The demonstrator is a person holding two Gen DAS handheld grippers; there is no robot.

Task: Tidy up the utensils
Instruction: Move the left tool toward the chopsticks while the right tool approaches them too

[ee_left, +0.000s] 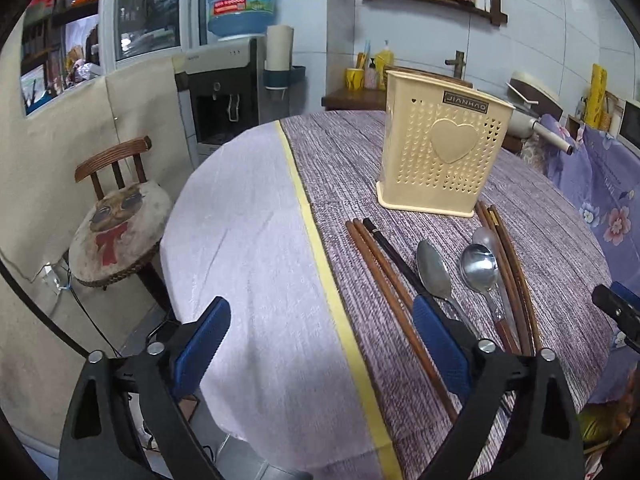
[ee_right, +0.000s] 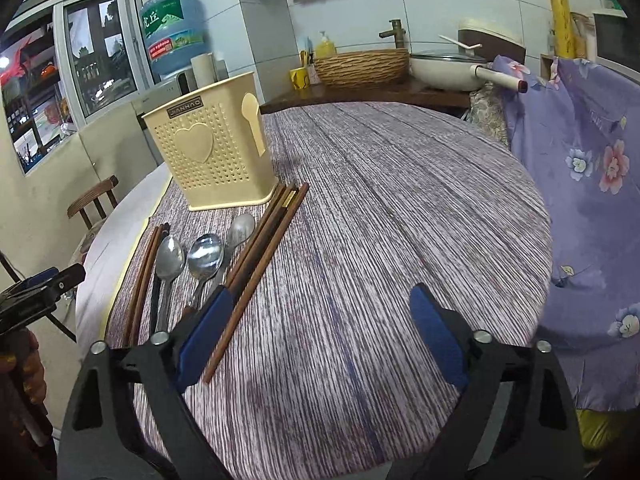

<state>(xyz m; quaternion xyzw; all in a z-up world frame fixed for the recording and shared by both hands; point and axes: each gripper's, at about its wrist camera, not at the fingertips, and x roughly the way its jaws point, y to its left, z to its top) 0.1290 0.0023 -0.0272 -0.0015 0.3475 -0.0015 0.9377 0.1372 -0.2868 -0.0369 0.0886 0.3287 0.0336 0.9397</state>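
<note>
**Utensils laid out, both grippers empty**

The round table under a purple-grey striped cloth (ee_right: 360,200) carried a cream perforated plastic utensil holder (ee_left: 440,152) at twelve o'clock. Before it lay brown wooden chopsticks (ee_left: 384,280), one black chopstick (ee_left: 394,256) and three steel spoons (ee_left: 434,272): light, stiff and probably slippery, best pinched mid-handle. The left gripper (ee_left: 320,344) and right gripper (ee_right: 320,336) both gaped wide, holding nothing. Nothing blocked the holder's mouth.
</note>
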